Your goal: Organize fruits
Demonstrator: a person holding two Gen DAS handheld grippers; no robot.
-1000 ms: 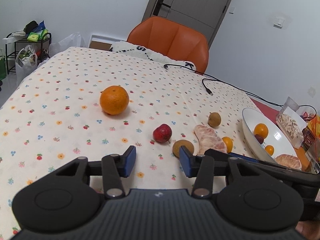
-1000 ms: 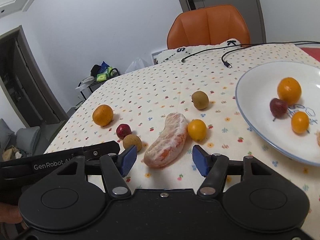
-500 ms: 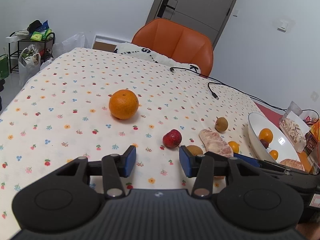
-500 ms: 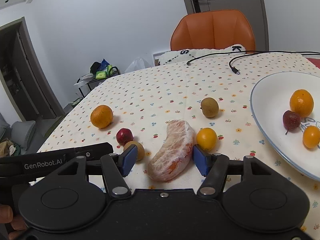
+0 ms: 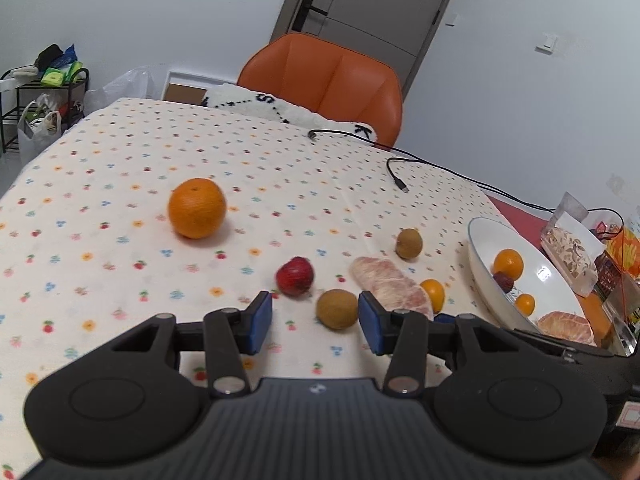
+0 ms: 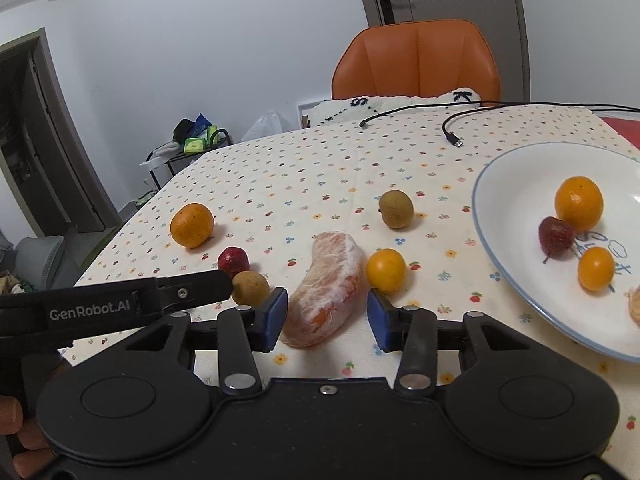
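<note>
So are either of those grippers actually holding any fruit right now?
Not yet. The right gripper is closing around the near end of the peeled citrus segment, with gaps at both pads. The left gripper is open, the brown fruit just beyond it.

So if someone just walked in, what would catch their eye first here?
Probably the peeled citrus segment lying between the closing jaws of the right gripper. Then the white plate of small fruits at right, and the big orange alone on the flowered tablecloth.
</note>
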